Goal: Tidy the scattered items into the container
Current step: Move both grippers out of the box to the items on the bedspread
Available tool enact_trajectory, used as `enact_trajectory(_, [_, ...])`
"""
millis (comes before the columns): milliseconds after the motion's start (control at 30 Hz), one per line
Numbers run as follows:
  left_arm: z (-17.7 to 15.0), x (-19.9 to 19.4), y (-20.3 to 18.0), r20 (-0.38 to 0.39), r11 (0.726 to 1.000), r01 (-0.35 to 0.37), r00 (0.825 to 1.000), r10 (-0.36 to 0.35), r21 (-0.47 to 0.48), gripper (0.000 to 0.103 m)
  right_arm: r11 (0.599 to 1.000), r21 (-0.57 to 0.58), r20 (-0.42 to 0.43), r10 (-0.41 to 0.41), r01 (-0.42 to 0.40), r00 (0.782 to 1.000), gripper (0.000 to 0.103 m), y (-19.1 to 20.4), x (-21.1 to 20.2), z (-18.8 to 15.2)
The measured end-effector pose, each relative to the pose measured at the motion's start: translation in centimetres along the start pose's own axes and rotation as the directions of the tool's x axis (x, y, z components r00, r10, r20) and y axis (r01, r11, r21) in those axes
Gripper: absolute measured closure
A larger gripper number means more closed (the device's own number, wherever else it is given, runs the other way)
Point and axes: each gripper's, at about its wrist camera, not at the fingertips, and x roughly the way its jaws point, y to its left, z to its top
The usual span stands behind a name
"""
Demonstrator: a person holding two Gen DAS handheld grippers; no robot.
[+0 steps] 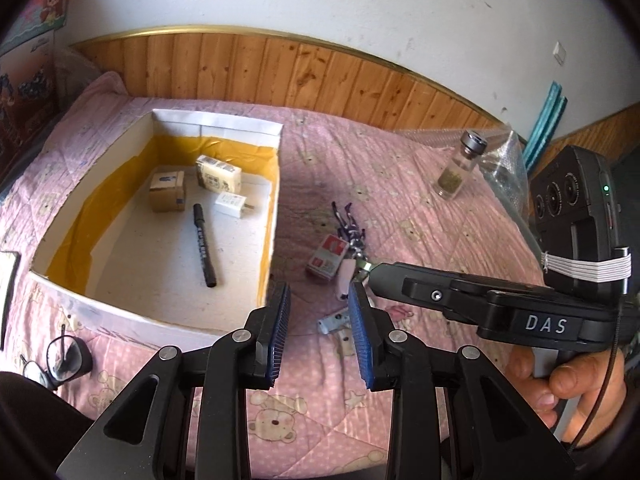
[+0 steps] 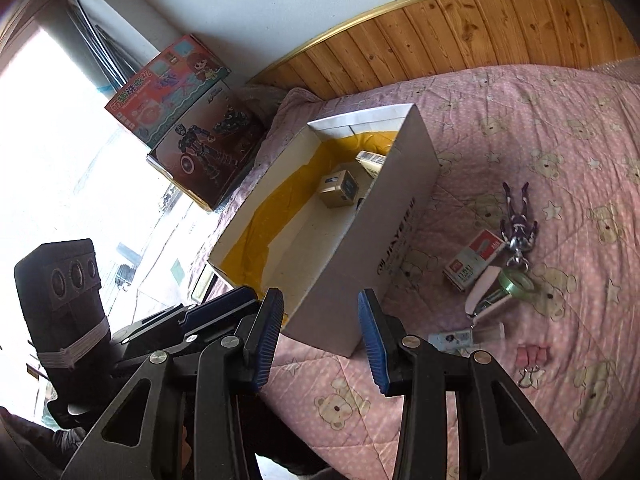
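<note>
A white cardboard box with yellow lining sits on the pink bed. It holds a brown carton, a cream packet, a white charger and a black marker. Scattered to its right lie a red-and-white staples box, a purple figure, a white stapler, a tape roll and pink binder clips. My left gripper is open and empty above the box's near right corner. My right gripper is open and empty beside the box's outer wall.
A glass jar with a metal cap stands at the far right beside crumpled plastic wrap. Eyeglasses lie in front of the box at the left. Toy boxes stand by the window. A wooden headboard runs behind the bed.
</note>
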Motion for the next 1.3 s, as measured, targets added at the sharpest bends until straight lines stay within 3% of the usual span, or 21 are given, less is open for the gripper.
enact_trajectory(400, [-1.8, 4.5, -3.4, -0.127, 0.998, 0.062, 0.99, -0.059, 0.023, 0.067, 0.985, 0.16, -0.004, -0.062, 0.062, 0.998, 0.062, -7.5, -1.7, -4.2])
enact_trajectory(733, [-2.2, 9.5, -4.9, -0.212, 0.996, 0.065, 0.976, -0.049, 0.068, 0.061, 0.948, 0.241, -0.071, -0.197, 0.208, 0.978, 0.062, -12.2, -1.3, -6.0])
enact_trajectory(867, [-2.3, 11.8, -5.1, -0.237, 0.994, 0.053, 0.971, -0.029, 0.094, 0.059, 0.939, 0.27, -0.086, -0.198, 0.214, 0.976, 0.062, -13.2, -1.0, -6.4])
enact_trajectory(1000, [-2.4, 13.8, -4.8, -0.247, 0.993, 0.039, 0.969, -0.011, 0.108, 0.058, 0.939, 0.306, -0.073, -0.145, 0.16, 0.987, 0.062, -13.2, -0.7, -5.8])
enact_trajectory(1167, [-2.3, 15.9, -4.4, -0.255, 0.993, 0.035, 0.967, -0.006, 0.11, 0.057, 0.948, 0.23, -0.095, -0.204, 0.221, 0.974, 0.062, -12.6, 0.4, -3.4])
enact_trajectory(1300, [-2.7, 17.2, -3.6, -0.273, 0.995, 0.038, 0.962, -0.012, 0.091, 0.057, 0.948, 0.103, -0.163, -0.283, 0.302, 0.945, 0.062, -12.6, 1.9, -1.9])
